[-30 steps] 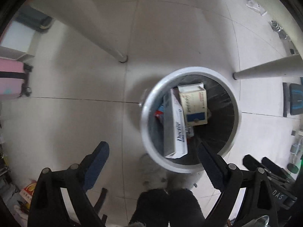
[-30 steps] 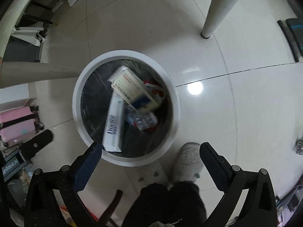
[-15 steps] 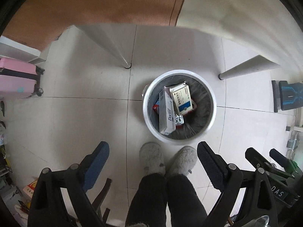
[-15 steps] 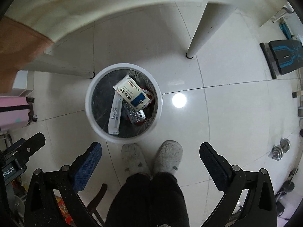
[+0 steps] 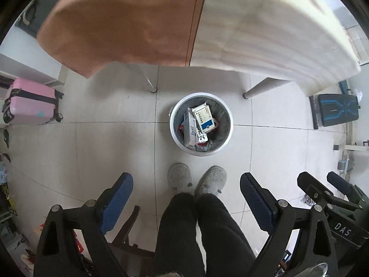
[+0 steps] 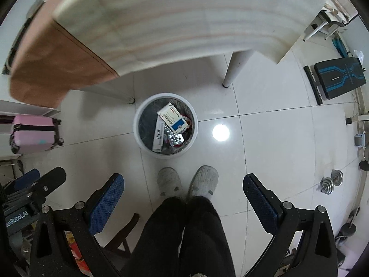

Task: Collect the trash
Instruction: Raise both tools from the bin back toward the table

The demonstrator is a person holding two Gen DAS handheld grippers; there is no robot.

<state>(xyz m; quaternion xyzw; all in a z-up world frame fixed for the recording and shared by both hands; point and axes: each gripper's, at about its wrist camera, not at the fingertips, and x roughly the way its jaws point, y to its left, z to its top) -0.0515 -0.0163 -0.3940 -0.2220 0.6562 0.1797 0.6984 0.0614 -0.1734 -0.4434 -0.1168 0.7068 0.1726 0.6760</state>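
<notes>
White round bin [image 5: 224,142] holds boxes, blister pack [image 6: 175,139]; left gripper [image 5: 185,192], right gripper [image 6: 183,190] wide open, empty.

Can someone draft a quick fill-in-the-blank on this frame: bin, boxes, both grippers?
1. The round white trash bin stands on the ____.
2. The white-and-blue medicine box lies ____ the bin.
3. The left gripper and right gripper both hold ____.
4. The pink hard-shell suitcase stands ____ the bin.

Missing: floor; inside; nothing; apart from

Glossy tiled floor [image 6: 276,138] (mirroring a lamp), smooth white plastic bin [image 6: 138,136], fuzzy grey slippers [image 6: 203,180].
</notes>
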